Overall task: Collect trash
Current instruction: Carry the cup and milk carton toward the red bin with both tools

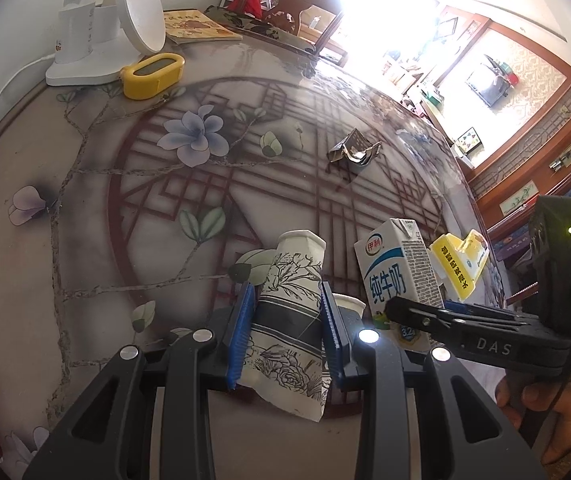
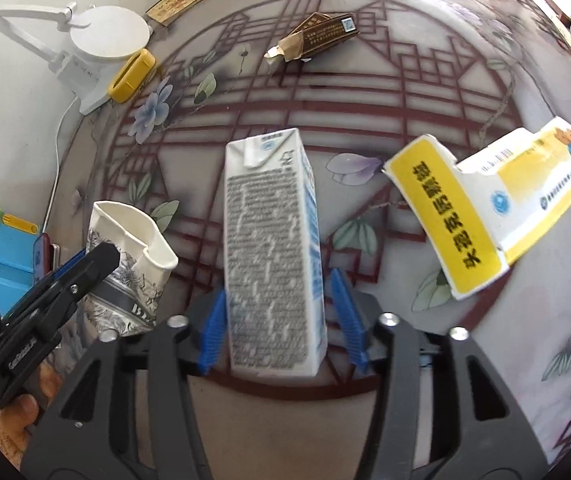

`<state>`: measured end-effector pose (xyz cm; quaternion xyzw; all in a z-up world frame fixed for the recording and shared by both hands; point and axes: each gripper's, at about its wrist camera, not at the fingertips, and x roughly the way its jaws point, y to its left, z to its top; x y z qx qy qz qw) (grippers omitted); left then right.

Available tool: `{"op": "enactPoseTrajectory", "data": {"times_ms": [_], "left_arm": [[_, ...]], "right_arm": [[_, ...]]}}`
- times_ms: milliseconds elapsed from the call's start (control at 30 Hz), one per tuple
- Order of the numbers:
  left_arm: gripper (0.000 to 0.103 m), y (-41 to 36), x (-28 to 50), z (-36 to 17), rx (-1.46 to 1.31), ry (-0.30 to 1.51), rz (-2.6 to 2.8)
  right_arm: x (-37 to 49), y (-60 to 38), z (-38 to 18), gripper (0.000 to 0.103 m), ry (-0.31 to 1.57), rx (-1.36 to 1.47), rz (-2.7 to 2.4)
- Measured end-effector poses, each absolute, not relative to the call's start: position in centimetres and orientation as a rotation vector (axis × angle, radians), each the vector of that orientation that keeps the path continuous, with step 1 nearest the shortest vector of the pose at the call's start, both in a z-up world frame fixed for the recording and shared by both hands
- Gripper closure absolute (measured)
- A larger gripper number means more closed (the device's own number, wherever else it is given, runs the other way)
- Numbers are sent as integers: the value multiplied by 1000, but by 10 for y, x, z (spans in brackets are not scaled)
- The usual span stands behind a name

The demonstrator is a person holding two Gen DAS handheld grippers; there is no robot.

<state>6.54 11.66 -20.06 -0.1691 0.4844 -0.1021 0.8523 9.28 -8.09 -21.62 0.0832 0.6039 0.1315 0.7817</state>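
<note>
My left gripper (image 1: 285, 292) is shut on a crushed paper cup (image 1: 297, 264) printed with black flowers, which leans over the table. In the right wrist view the same cup (image 2: 133, 248) is at the left. A white milk carton (image 2: 269, 240) stands upright between the blue pads of my right gripper (image 2: 277, 286). The left pad is at its side and the right pad stands clear of it, so the gripper is open. An opened yellow and white medicine box (image 2: 485, 200) lies to the right of the carton. A crumpled brown cigarette pack (image 2: 317, 36) lies farther back.
The round table (image 2: 405, 92) has a flower and lattice print under glass. A white desk lamp (image 1: 85, 40), a yellow clock (image 1: 151, 74) and a booklet (image 1: 197, 26) sit at its far left edge. A second small paper cup (image 1: 347, 306) stands behind the left gripper. A chair (image 1: 285, 4) is beyond the table.
</note>
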Motion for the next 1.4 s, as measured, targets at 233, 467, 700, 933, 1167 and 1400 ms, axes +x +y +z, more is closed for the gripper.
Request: {"op": "enactPoseTrajectory", "data": {"times_ms": [233, 467, 700, 933, 1167, 1400], "left_arm": [[73, 118, 68, -204, -354, 1029, -204], [73, 113, 69, -200, -345, 1020, -219], [73, 99, 71, -192, -332, 1012, -249], [73, 77, 72, -180, -304, 996, -297], [73, 49, 74, -166, -261, 974, -347], [73, 11, 69, -155, -216, 962, -401]], "right_arm": [[99, -73, -219, 62, 1292, 165, 298], [96, -81, -206, 65, 1263, 196, 309], [85, -111, -181, 65, 1202, 283, 270], [72, -147, -160, 65, 1116, 345, 194], [57, -184, -150, 65, 1078, 406, 142], [40, -214, -145, 65, 1048, 445, 107]]}}
